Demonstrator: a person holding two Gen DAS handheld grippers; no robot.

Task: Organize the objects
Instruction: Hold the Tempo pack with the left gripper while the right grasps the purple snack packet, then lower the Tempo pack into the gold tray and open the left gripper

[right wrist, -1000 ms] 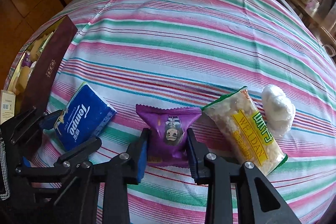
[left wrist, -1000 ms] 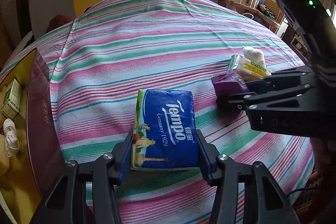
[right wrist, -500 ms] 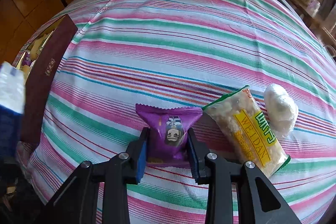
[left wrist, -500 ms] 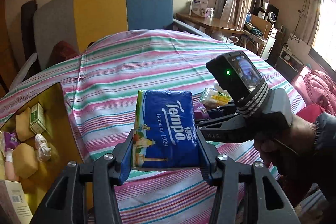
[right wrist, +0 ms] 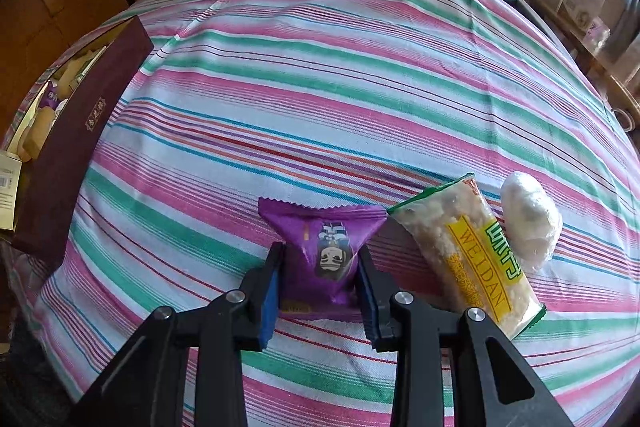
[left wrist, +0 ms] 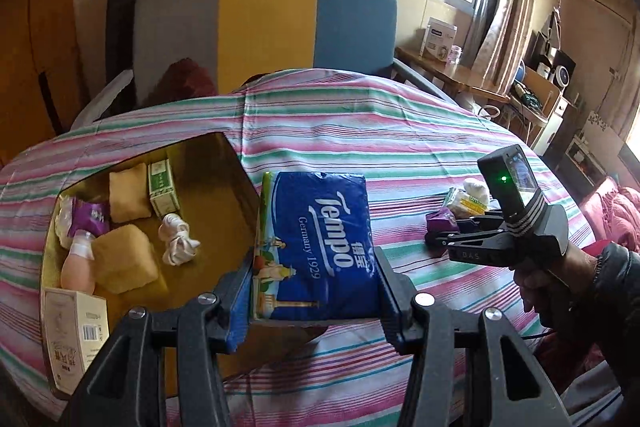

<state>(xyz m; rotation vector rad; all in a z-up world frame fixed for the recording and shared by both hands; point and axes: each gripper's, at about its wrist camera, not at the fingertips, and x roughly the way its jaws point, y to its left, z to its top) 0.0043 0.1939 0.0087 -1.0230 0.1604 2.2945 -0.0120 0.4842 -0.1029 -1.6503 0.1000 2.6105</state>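
My left gripper (left wrist: 316, 279) is shut on a blue Tempo tissue pack (left wrist: 320, 243) and holds it in the air beside the right wall of the open brown box (left wrist: 208, 163). The box holds several items: yellow packets, a green carton, a white cord, a purple snack. My right gripper (right wrist: 320, 267) has its jaws against both sides of a purple snack packet (right wrist: 324, 247) that lies on the striped tablecloth (right wrist: 340, 87). The right gripper also shows in the left wrist view (left wrist: 436, 233). A Weidan rice bar (right wrist: 472, 251) and a white wrapped ball (right wrist: 528, 219) lie to the right of it.
The brown box shows at the table's left edge in the right wrist view (right wrist: 76, 143). A grey, yellow and blue chair (left wrist: 264, 27) stands behind the table. A wooden side table (left wrist: 452, 75) with boxes stands at the back right.
My left gripper has lifted the tissue pack off the cloth and carried it left toward the box. My right gripper has stayed on the purple packet.
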